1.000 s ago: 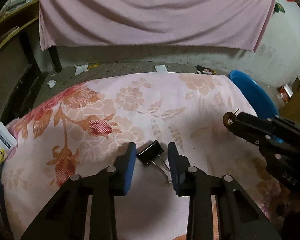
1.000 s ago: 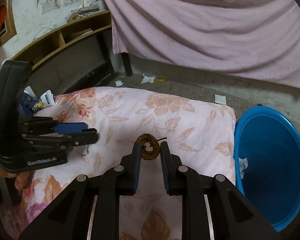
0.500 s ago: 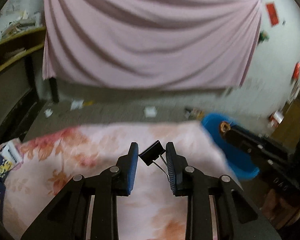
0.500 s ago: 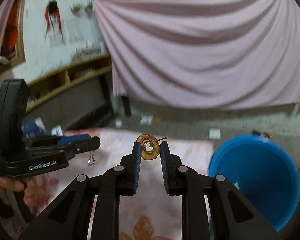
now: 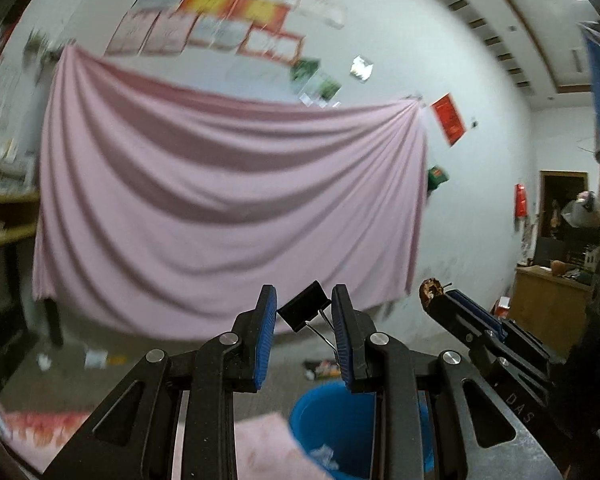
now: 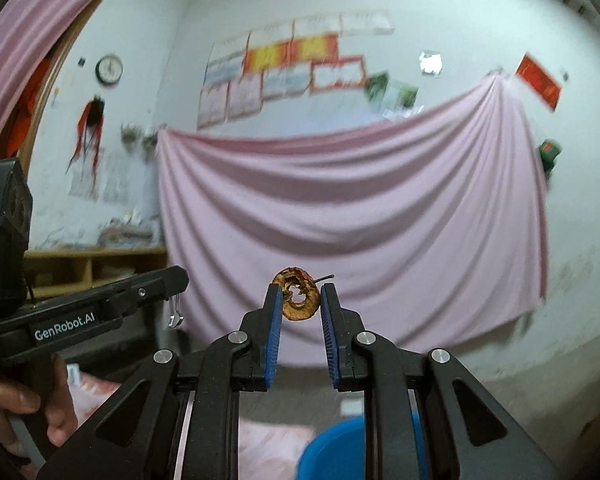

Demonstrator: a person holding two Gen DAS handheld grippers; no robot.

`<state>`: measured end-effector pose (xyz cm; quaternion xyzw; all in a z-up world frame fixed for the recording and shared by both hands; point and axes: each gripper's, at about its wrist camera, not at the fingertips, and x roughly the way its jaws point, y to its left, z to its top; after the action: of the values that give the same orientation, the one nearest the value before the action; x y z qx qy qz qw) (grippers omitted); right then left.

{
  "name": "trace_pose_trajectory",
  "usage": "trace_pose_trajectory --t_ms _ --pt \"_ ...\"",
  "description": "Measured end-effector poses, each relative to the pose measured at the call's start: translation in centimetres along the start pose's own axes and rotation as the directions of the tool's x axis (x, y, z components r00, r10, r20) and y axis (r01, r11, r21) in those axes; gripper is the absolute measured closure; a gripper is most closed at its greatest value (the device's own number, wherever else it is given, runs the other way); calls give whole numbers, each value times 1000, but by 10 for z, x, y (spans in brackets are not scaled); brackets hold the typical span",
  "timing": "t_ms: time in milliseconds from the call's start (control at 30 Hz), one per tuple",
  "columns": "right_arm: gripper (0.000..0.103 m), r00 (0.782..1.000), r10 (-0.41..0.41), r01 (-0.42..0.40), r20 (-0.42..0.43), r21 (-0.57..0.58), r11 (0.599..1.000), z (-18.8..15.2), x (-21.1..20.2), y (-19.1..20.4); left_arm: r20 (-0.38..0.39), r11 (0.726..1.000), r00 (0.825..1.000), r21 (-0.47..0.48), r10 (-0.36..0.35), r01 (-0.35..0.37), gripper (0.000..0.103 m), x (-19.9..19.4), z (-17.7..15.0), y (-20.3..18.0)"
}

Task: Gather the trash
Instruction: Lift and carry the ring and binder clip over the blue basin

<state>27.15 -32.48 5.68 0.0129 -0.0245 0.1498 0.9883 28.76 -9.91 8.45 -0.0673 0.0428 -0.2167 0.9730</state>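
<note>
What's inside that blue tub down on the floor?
In the blue tub, some crumpled pale scraps lie at the bottom. The hand-held gripper's arms and the flowered cloth cover most of the inside, so the rest cannot be seen.

"GenRobot.AI" on left gripper (image 6: 174, 278)

One binder clip (image 5: 305, 312), one dried fruit ring (image 6: 298, 299), one basin (image 5: 332, 420)

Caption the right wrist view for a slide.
Right gripper pinching a dried fruit ring level, above the blue bin.
</note>
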Motion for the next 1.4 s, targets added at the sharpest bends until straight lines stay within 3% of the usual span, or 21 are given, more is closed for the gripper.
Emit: trace_pose_trajectory --t_ms 200,433,567,733,1067,1267,1400 --pt "86 988 -74 76 136 -11 997 14 -25 -20 73 994 996 97 -56 49 79 7 -1 -43" --pt "86 977 -135 137 167 -4 991 13 -39 -43 83 987 992 143 -92 80 79 26 -9 -92" --pt "86 980 -169 167 109 26 986 1 -36 -59 75 977 990 189 -117 101 79 38 -19 -114" --pt "86 979 -203 201 25 63 978 -15 -28 -79 7 971 993 207 -121 117 79 64 -40 -128" --pt "86 968 -211 224 -132 91 970 -45 -6 -100 -133 982 986 150 -98 118 79 101 -76 -121" --pt "86 958 -197 224 -211 112 968 -60 4 -107 -245 990 966 97 -79 105 79 124 -89 -113" --pt "86 943 -182 224 -278 126 966 -69 11 -110 -328 994 941 49 -79 101 79 140 -94 -105"
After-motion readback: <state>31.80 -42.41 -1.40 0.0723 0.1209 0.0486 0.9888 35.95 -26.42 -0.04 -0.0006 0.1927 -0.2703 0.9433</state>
